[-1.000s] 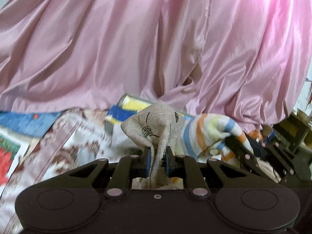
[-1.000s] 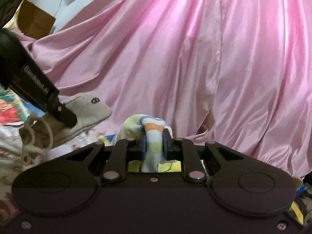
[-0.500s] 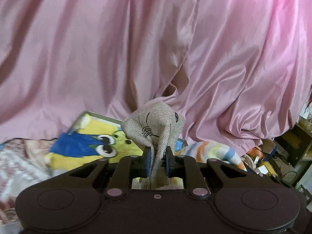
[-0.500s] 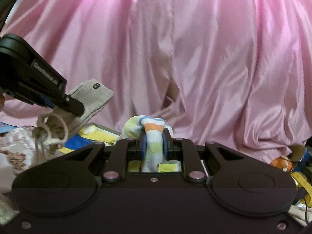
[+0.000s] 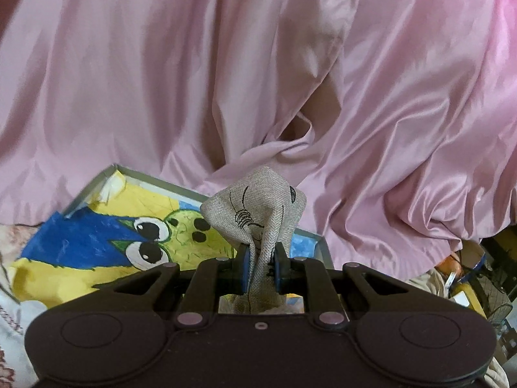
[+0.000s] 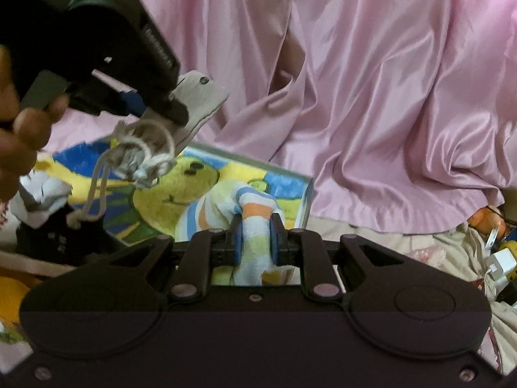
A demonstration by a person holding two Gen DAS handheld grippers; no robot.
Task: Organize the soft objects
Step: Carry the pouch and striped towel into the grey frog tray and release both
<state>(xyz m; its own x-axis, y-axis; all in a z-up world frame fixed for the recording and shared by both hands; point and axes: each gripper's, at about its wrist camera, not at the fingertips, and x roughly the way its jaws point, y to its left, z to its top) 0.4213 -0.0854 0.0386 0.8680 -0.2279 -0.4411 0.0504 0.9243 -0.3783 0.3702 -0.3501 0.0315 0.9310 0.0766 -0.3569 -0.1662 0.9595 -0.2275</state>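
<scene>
The left gripper (image 5: 261, 266) is clamped on the gathered neck of a burlap drawstring pouch (image 5: 255, 203), held aloft so its cords hang free. The right gripper (image 6: 255, 242) is clenched on a striped towel (image 6: 223, 213), apparently carried clear over the shallow cartoon-printed box (image 6: 305, 203), the likely drop point. Pink satin cloth (image 5: 226, 64) fills the background.

Cluttered home: pink satin drape (image 5: 161, 80)
</scene>
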